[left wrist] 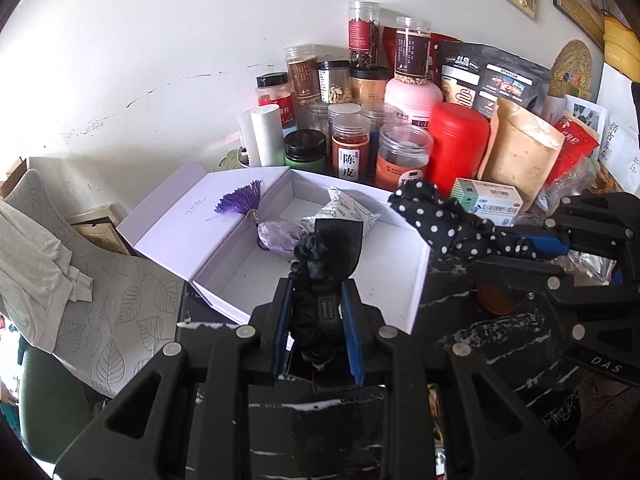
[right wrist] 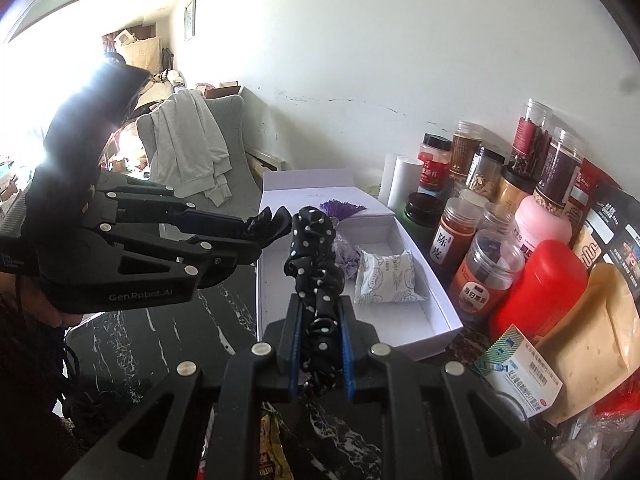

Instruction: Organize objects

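My left gripper (left wrist: 317, 280) is shut on a black scrunchie (left wrist: 320, 256) and holds it above the near edge of an open white box (left wrist: 384, 300). My right gripper (right wrist: 320, 306) is shut on a black polka-dot scrunchie (right wrist: 314, 248), also held over the box (right wrist: 436, 312). In the left wrist view the polka-dot scrunchie (left wrist: 436, 216) and right gripper (left wrist: 516, 250) come in from the right. In the right wrist view the left gripper (right wrist: 256, 234) comes in from the left. The box holds a purple sachet with a tassel (left wrist: 276, 234) and a white printed pouch (left wrist: 348, 210).
Many spice jars (left wrist: 350, 150), a red canister (left wrist: 460, 144), a pink bottle (left wrist: 412, 96), pouches (left wrist: 520, 152) and a medicine box (left wrist: 490, 200) crowd the table behind and right of the white box. A grey chair with clothes (right wrist: 192, 148) stands to the left. The table is black marble (right wrist: 160, 332).
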Motion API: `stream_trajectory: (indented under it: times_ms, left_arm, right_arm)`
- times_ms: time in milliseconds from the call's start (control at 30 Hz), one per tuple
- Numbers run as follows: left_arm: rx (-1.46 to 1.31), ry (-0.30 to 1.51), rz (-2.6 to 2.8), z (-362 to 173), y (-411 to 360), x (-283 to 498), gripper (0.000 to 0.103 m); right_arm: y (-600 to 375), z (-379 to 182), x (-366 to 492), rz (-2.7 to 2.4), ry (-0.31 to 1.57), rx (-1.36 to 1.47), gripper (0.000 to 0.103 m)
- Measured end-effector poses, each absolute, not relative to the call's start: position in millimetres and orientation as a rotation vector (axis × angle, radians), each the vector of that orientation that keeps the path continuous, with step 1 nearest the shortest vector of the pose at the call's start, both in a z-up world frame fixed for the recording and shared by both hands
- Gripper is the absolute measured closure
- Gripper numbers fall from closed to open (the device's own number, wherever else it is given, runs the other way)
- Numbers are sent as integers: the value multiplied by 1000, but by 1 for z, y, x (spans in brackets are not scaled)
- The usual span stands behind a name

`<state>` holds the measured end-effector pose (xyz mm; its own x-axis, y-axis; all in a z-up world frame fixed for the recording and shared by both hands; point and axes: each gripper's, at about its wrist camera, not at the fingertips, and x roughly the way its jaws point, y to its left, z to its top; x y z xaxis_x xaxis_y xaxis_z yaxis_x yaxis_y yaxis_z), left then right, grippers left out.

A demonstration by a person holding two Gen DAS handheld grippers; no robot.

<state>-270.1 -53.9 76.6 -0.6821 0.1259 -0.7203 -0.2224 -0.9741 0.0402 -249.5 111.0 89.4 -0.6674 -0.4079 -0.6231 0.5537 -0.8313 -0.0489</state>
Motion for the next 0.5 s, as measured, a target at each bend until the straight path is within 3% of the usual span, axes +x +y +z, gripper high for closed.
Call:
stream_trajectory:
  times_ms: [500]
  left_arm:
    - [-1143, 258, 2701, 65, -61, -349, 80]
  right_arm:
    - [99, 85, -318, -2498, 303, 876, 88]
